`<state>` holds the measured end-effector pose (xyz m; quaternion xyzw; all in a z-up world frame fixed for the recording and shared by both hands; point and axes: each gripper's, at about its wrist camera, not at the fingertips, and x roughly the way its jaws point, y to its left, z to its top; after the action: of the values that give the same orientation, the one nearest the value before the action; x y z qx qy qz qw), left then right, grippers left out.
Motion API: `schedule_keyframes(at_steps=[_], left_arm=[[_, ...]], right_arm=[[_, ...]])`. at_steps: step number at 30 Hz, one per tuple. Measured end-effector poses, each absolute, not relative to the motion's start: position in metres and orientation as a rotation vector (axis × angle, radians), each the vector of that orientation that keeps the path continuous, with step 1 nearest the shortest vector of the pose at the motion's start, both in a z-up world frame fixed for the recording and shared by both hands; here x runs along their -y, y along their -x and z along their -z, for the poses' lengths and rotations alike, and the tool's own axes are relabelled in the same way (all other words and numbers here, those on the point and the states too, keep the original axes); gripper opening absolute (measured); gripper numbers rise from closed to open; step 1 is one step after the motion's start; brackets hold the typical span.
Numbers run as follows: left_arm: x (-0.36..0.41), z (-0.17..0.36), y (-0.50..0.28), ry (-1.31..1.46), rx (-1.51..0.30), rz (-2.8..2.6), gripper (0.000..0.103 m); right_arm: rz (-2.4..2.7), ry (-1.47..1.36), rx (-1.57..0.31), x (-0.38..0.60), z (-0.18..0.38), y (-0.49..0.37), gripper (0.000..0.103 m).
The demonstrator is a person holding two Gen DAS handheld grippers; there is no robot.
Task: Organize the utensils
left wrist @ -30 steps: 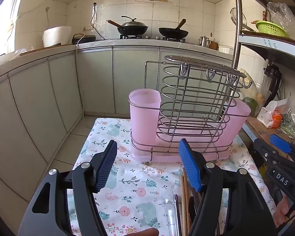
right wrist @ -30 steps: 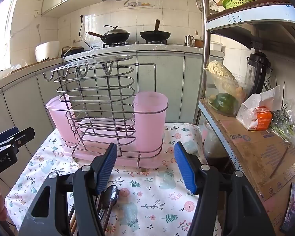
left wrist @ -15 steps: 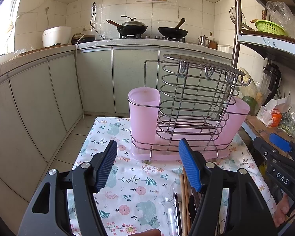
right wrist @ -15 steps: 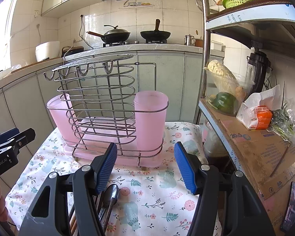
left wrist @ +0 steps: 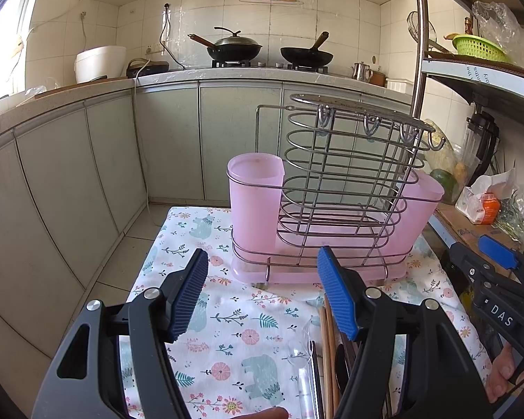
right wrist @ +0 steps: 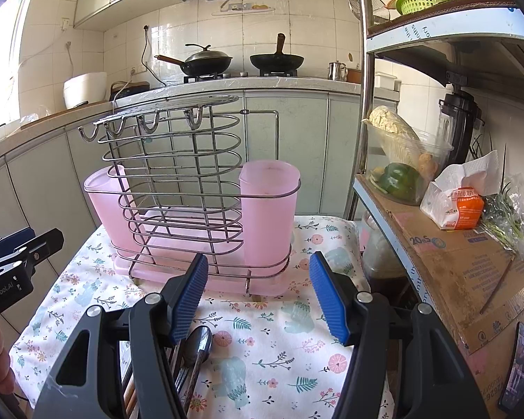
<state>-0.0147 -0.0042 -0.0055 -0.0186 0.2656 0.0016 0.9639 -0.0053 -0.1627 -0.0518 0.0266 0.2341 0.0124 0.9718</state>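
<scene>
Between the blue pads of the left gripper (left wrist: 262, 296) nothing is held — its jaws stand wide apart above the flowered cloth of the tabletop (left wrist: 227, 317). The right gripper (right wrist: 258, 296) is the same: spread wide, empty, hovering over the cloth.

Just below and inboard of each gripper lie the utensils. A pair of wooden chopsticks (left wrist: 326, 349) runs along the cloth beside the left gripper's right finger, and a metal spoon (right wrist: 199, 344) rests bowl-forward just beside the right gripper's left finger, with more handles bunched under it that I cannot sort apart. A clear piece (left wrist: 302, 356) sits next to the chopsticks; what it is, I cannot tell.

Beyond them stands the wire rack (left wrist: 335, 188) on its pink tray, a pink cup at each end: one (left wrist: 255, 206) on the left side, the other (right wrist: 269, 209) on the right.

The risks, as I judge them: the utensils lie bunched and flat, so a closing gripper may pinch several together or skid off the thin chopsticks. Both grippers work the same narrow pile and could knock one another. The rack looks light — a utensil striking a cup rim or a wire could shove or tip it, and the cloth beneath may slide.
</scene>
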Motion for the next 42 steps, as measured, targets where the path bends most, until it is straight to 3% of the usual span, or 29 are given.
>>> schedule_keyframes(at_steps=[42], left_arm=[[-0.001, 0.015, 0.007, 0.029, -0.593, 0.007, 0.066]], right_arm=[[-0.038, -0.056, -0.494, 0.162, 0.054, 0.009, 0.060]])
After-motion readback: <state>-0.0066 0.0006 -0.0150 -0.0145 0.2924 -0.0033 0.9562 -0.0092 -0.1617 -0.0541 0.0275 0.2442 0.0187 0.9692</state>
